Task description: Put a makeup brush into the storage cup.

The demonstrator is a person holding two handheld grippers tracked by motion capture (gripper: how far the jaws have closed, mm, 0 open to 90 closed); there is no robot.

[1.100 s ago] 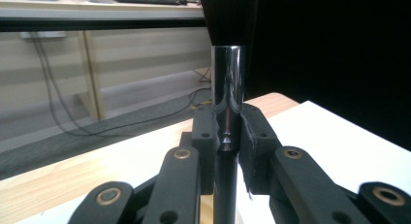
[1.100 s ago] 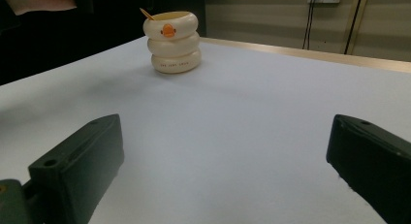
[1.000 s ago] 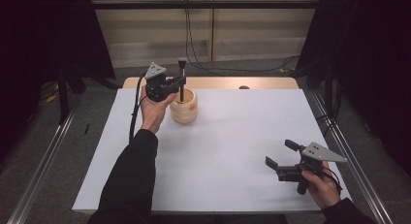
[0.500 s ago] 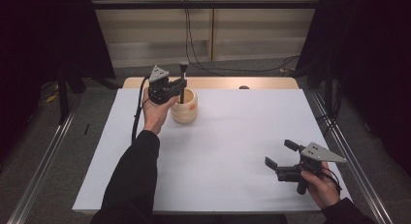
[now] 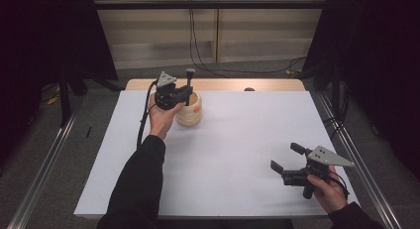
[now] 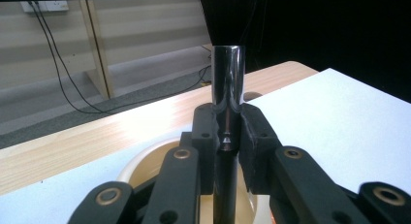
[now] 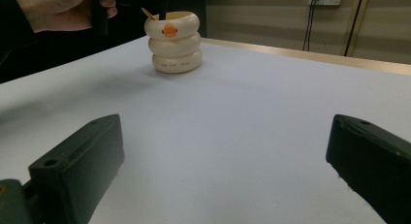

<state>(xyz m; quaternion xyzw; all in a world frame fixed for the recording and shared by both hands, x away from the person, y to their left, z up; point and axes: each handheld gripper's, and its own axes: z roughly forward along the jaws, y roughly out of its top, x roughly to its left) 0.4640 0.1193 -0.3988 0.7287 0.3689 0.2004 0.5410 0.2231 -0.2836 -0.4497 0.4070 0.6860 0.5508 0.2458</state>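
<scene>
Since earlier frames, left gripper (image 5: 184, 91) barely shifts; black rod (image 6: 227, 83) stays upright, clamped between pads, lower end inside cream duck-face cup (image 5: 189, 110) at table's (image 5: 247, 140) far left, likely for stirring or lifting out. Right gripper (image 5: 287, 157) rests near right, jaws wide, empty, clear of work.

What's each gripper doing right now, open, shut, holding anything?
Left gripper: shut on the glossy black cylindrical rod, upright over the cream ribbed ceramic cup.
Right gripper: open, holding nothing.

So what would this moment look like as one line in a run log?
left gripper: shut on black rod, upright over cream cup | right gripper: open, holding nothing, above white table
</scene>
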